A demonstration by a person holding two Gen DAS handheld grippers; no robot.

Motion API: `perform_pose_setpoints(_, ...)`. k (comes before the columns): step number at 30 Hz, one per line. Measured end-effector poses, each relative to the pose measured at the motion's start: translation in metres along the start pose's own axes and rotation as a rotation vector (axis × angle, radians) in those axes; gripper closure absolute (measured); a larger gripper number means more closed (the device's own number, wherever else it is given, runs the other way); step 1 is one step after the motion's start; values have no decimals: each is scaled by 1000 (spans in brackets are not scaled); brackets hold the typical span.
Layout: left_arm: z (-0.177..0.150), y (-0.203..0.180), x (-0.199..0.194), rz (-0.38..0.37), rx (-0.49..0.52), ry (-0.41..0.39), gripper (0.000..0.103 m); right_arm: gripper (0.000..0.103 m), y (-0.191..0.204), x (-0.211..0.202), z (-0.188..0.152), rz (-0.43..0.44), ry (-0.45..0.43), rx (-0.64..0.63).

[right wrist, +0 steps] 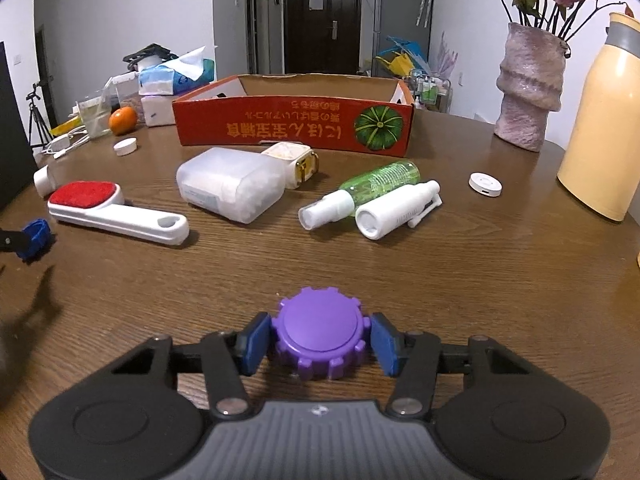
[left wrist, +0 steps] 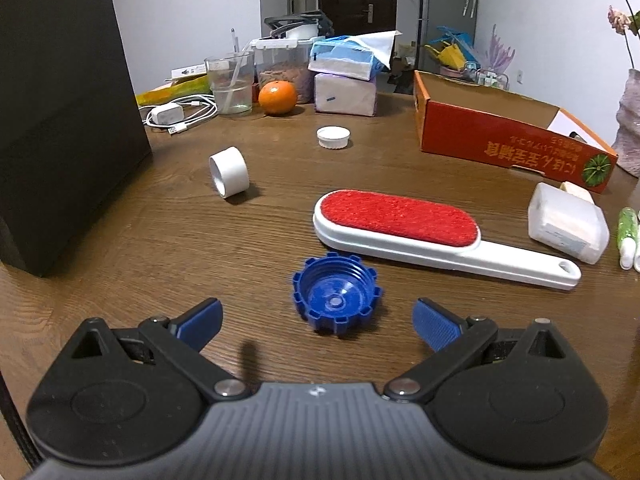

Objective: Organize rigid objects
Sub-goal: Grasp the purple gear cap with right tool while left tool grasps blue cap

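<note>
The right gripper (right wrist: 318,340) clamps the purple cap (right wrist: 319,334) on the table (right wrist: 460,280); bottles lie ahead. The left gripper (left wrist: 318,320) is wide, the blue cap (left wrist: 336,299) between its fingers, the lint brush (left wrist: 424,228) just beyond.

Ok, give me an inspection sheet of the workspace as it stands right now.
Surface: brown wood table, crowded at the back, bare in front.
Job's things: purple cap between the right pads; blue cap, hollow side up, ahead of the left gripper; lint brush, white tube, clear case, two spray bottles lying flat; orange box open, contents not visible.
Clutter: orange, tissue packs, beaker, vase, yellow flask, white puck.
Grippers: left gripper open, holding nothing; right gripper closed on the purple cap.
Cables: white charger lead, coiled at the far left.
Surroundings: dark door, white walls, tripod.
</note>
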State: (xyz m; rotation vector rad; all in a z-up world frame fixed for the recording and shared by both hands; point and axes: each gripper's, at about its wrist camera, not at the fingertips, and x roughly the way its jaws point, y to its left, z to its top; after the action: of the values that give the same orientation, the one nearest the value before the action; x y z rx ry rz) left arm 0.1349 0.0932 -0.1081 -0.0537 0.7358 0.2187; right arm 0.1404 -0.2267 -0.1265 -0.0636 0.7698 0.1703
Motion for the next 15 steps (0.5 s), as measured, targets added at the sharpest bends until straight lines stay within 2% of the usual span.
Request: perform_pose_setpoints(15, 4, -2, 21, 30, 12, 5, 0, 50, -3, 4, 5, -1, -29, 17)
